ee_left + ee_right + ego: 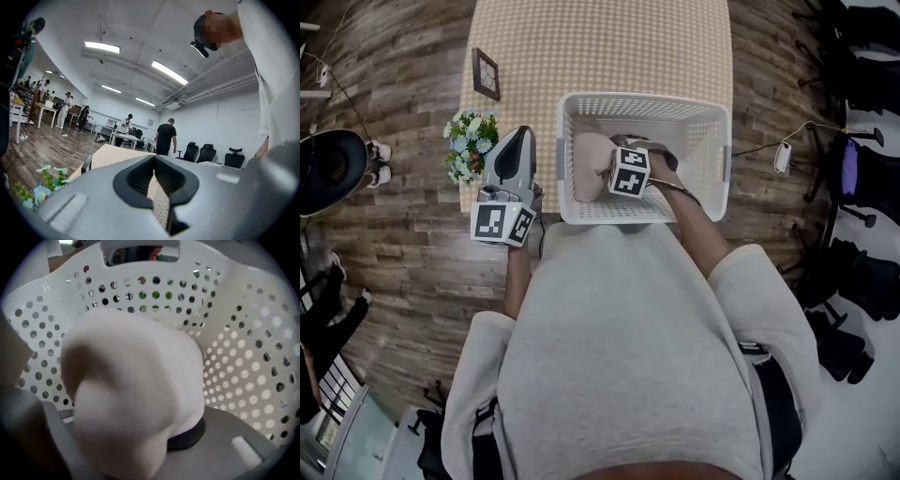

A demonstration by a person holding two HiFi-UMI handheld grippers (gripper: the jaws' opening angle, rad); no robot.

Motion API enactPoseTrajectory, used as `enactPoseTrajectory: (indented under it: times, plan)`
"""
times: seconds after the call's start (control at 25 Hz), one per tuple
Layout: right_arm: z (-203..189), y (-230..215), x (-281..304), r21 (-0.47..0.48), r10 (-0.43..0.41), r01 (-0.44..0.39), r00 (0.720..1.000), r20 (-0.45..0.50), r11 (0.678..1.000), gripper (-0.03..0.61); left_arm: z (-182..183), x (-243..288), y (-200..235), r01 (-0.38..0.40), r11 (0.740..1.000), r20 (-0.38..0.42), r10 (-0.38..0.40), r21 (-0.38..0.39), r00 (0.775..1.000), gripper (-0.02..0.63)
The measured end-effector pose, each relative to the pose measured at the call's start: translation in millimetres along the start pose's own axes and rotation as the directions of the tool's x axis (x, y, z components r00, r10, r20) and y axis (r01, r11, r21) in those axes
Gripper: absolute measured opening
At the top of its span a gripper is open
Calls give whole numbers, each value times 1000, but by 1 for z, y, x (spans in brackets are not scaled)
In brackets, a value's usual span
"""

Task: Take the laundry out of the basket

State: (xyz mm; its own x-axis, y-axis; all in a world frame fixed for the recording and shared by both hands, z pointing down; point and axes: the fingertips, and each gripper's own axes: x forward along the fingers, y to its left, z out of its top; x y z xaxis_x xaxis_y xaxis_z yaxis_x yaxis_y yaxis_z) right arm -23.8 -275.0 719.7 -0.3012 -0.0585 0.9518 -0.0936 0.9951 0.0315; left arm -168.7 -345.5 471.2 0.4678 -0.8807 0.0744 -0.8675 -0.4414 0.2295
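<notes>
- Head view: you're standing on a wood-plank floor at a table (600, 47) covered in a checked cloth. The white basket (712, 112) sits at the near edge, right in front of you, so reaching in is easy.
- Same view: your right gripper (619, 155) is pointed steeply down into the basket, on the pale pink laundry (589, 167) lying against the basket's left side. That's the 1 piece I can make out in there.
- Your left gripper (521, 136) is parked outside the basket, just left of it, near the fake flowers (471, 141) and a small picture frame (486, 73). My guess is you're just keeping it out of the way.
- Left gripper view: it looks level across the table toward a big office with people, desks and black chairs (206, 152). The jaws are closed together with only a sliver of tablecloth showing through, and nothing is in them.
- Right gripper view: the perforated basket wall (243, 348) wraps all around and the pink cloth bulges up to fill most of the shot. The dark pad (192, 439) on the right is pressed into it, so the jaws look clenched on a bunched fold.
- The laundry hasn't left the basket yet. I'd say the next job is a straight lift clear of the rim, and a thin pinch like that could slip.
</notes>
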Motion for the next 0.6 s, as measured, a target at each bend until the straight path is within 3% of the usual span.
enactPoseTrajectory:
  times: [0.32,0.6]
  plan:
    - [21,-32,-79,-13,-183,185,977,113,983,176,10,3,-5,11,1000,29,-11,11,1000,9]
    - [15,-26,-99,99,-210,194,959,192,976,178,25,11,-21,53,998,58,-55,34,997,9]
